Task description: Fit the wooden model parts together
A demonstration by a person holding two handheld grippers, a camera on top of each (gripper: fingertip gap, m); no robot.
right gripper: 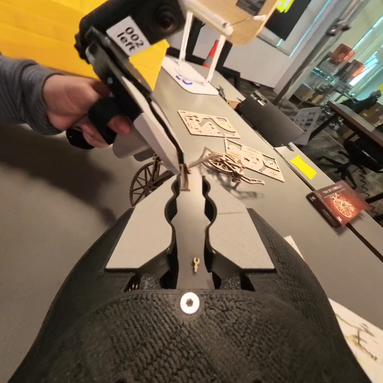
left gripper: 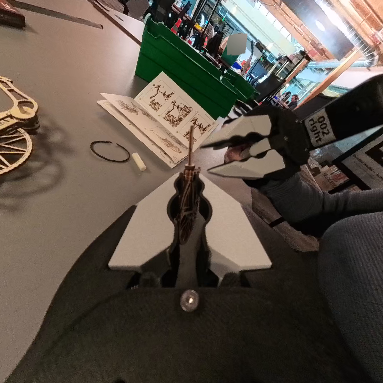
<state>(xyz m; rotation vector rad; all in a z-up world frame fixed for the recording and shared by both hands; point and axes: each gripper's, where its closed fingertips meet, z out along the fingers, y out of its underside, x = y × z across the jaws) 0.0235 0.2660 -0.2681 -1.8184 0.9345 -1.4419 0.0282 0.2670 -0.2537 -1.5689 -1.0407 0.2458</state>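
Left tool (left gripper: pixel 189 176) was clamped on a wooden wheel assembly (left gripper: pixel 187 209) with its axle stick (left gripper: pixel 190 143) protruding, right tool (right gripper: pixel 189 180) gaped empty just beside it, and another part-built wheeled frame (left gripper: pixel 14 132) lay apart on the counter (left gripper: pixel 68 72), suggesting joining remained.

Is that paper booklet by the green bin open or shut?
Open: the instruction booklet lies spread on the table, its illustrated pages facing up.
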